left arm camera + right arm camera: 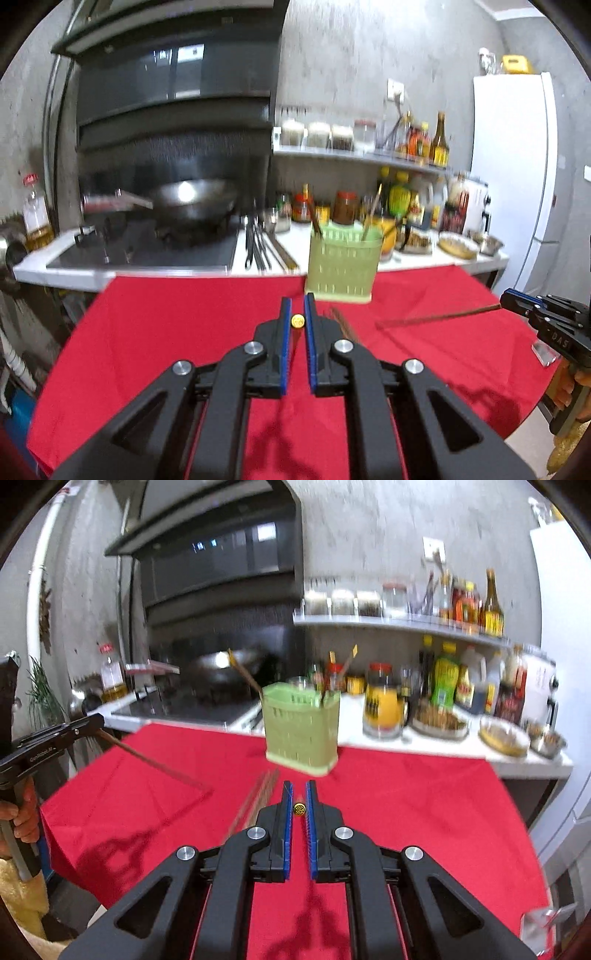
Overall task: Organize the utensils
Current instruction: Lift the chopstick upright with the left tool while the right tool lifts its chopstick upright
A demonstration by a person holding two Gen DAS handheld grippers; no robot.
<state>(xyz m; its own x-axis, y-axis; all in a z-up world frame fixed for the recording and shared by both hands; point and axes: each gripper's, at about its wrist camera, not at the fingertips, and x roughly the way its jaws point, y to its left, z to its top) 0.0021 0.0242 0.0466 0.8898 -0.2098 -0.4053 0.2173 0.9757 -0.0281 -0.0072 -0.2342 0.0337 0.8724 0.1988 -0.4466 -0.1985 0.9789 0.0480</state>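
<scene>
Each gripper is shut on a brown chopstick with a yellow end cap. In the left wrist view my left gripper (297, 308) grips one end-on, its cap (297, 320) between the blue pads. In the right wrist view my right gripper (299, 790) grips another, its cap (299, 809) showing. Each stick slants down to the red cloth, seen from the other camera: the right gripper's chopstick (439, 316) and the left gripper's chopstick (151, 762). A green slotted holder (343, 264) (301, 731) stands at the cloth's far edge with chopsticks in it. More chopsticks (255, 799) lie on the cloth.
The red cloth (166, 350) covers a table against a white counter (295, 240). On the counter are a wok (192, 203) on a stove, jars, bottles and bowls. A white fridge (513, 177) stands at the right.
</scene>
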